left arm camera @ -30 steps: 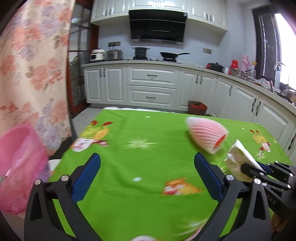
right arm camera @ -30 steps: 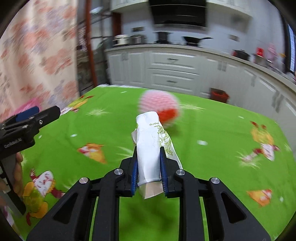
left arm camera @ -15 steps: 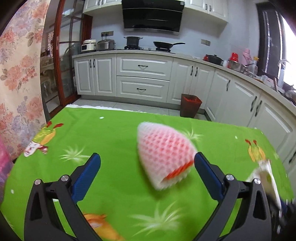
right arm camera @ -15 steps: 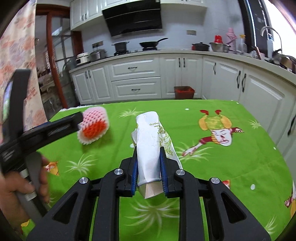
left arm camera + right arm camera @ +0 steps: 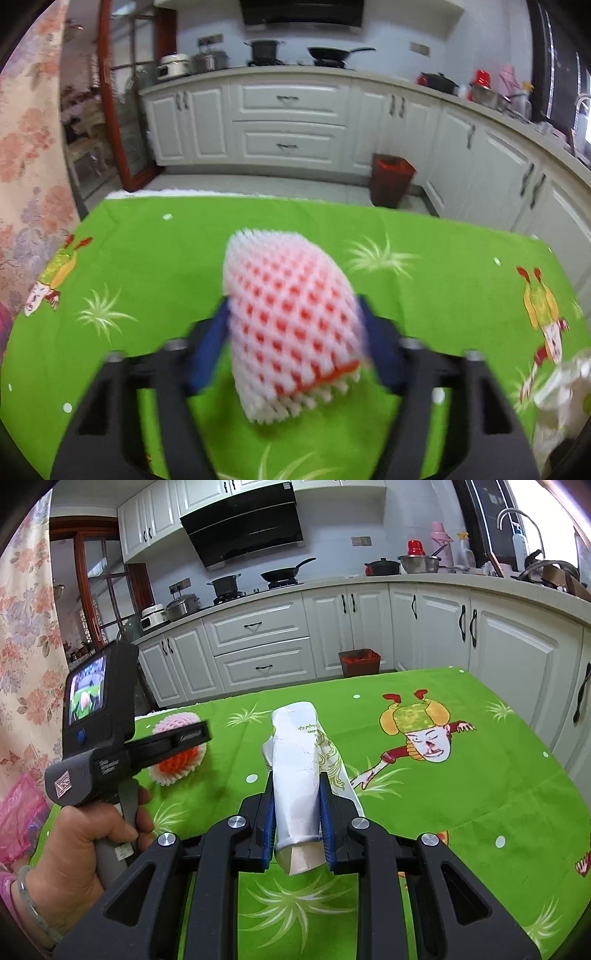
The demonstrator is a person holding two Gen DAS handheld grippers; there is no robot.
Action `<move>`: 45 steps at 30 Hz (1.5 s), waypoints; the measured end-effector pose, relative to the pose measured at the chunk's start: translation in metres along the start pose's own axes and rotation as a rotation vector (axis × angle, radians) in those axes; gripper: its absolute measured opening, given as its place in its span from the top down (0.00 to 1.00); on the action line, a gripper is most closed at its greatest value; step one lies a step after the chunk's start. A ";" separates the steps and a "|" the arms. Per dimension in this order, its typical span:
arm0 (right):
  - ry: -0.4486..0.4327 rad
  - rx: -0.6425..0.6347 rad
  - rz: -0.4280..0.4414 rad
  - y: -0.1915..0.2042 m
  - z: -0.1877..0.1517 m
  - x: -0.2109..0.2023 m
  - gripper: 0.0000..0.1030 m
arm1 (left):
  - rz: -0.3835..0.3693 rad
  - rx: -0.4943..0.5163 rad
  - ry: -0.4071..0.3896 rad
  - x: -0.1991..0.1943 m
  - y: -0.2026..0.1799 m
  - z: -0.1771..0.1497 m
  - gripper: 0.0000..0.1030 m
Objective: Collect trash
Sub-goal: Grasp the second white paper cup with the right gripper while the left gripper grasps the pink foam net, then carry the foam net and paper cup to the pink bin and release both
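A white-and-pink foam fruit net with an orange inside lies on the green tablecloth. My left gripper straddles it; its jaws are closing and the blue pads touch both sides of the net. In the right wrist view the same net shows under the left gripper's fingers, held by a person's hand. My right gripper is shut on a rolled white paper wrapper, held above the cloth. That paper also shows at the left wrist view's right edge.
A pink plastic bag hangs off the table's left side. A red bin stands on the floor by white kitchen cabinets beyond the far table edge. A floral curtain hangs on the left.
The left gripper came forward over the foam net and its wide-open jaws closed in on the net's sides. The right gripper rolled level and kept hold of the paper.
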State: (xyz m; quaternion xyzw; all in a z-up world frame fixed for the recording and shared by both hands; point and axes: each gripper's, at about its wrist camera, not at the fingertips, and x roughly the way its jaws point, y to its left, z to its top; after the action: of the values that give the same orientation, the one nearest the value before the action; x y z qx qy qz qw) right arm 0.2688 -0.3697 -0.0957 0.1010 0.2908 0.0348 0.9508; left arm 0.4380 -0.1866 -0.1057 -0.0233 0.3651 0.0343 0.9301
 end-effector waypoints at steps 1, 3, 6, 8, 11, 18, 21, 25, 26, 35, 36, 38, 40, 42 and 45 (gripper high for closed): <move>0.001 0.004 0.002 0.001 -0.001 0.000 0.79 | -0.008 0.015 -0.018 -0.005 0.002 -0.002 0.59; 0.001 0.009 0.010 0.003 -0.002 -0.002 0.79 | -0.017 0.060 -0.048 -0.015 0.003 -0.008 0.71; -0.005 0.004 0.020 0.010 -0.004 -0.005 0.79 | -0.050 0.100 -0.083 -0.034 0.010 -0.023 0.77; -0.008 0.004 0.028 0.017 -0.005 -0.007 0.79 | -0.069 0.111 -0.105 -0.046 0.017 -0.033 0.79; -0.008 -0.005 0.038 0.026 -0.008 -0.010 0.79 | -0.111 0.131 -0.135 -0.072 0.031 -0.053 0.79; 0.012 -0.012 0.058 0.040 -0.022 -0.022 0.79 | -0.160 0.129 -0.176 -0.127 0.064 -0.100 0.79; 0.023 -0.034 0.066 0.048 -0.033 -0.029 0.79 | -0.175 0.124 -0.176 -0.146 0.079 -0.115 0.79; 0.031 -0.058 0.081 0.059 -0.044 -0.039 0.79 | -0.171 0.144 -0.198 -0.173 0.091 -0.134 0.79; 0.031 -0.065 0.084 0.062 -0.046 -0.041 0.79 | -0.175 0.147 -0.201 -0.180 0.095 -0.139 0.79; 0.026 -0.142 0.125 0.097 -0.059 -0.070 0.79 | -0.158 0.167 -0.253 -0.233 0.122 -0.167 0.79; 0.023 -0.152 0.129 0.101 -0.060 -0.073 0.79 | -0.154 0.163 -0.260 -0.237 0.125 -0.169 0.79; 0.013 -0.178 0.140 0.112 -0.062 -0.083 0.79 | -0.150 0.144 -0.270 -0.248 0.137 -0.172 0.79; 0.008 -0.197 0.154 0.122 -0.063 -0.091 0.79 | -0.143 0.132 -0.282 -0.256 0.146 -0.173 0.78; 0.004 -0.220 0.169 0.132 -0.065 -0.098 0.79 | -0.135 0.116 -0.295 -0.264 0.157 -0.175 0.78; -0.004 -0.261 0.188 0.151 -0.069 -0.107 0.79 | -0.120 0.097 -0.308 -0.273 0.172 -0.176 0.78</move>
State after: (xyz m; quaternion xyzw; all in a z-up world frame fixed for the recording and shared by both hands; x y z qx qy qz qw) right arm 0.1409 -0.2236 -0.0612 0.0033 0.2713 0.1612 0.9489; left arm 0.1050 -0.0399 -0.0523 0.0054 0.2173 -0.0358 0.9754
